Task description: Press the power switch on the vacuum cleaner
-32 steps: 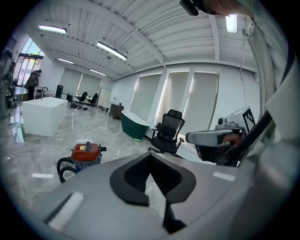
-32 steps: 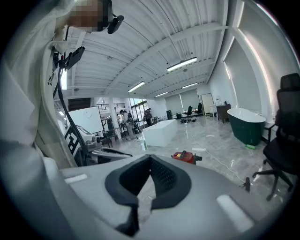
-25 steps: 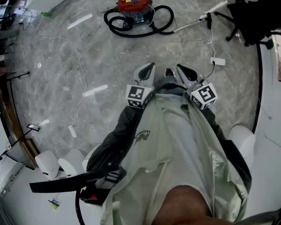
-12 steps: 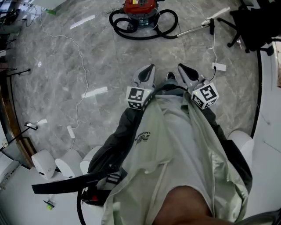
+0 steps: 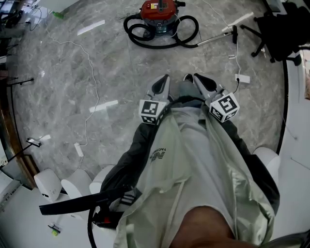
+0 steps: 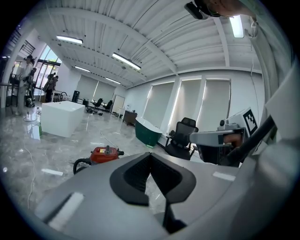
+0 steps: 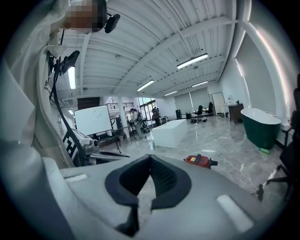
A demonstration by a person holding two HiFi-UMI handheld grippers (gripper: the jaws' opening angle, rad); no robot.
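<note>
I logged: right gripper (image 7: 150, 158), jaws closed tip to tip, nothing between them. Red vacuum cleaner (image 7: 199, 161) on the floor, right of centre. Whiteboard (image 7: 93, 120) at left; green tub (image 7: 260, 125) at right edge.

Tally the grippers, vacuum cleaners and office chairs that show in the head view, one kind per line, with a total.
Grippers: 2, the left gripper and the right gripper
Vacuum cleaners: 1, the red vacuum cleaner
Office chairs: 1, the black office chair
Total: 4
</note>
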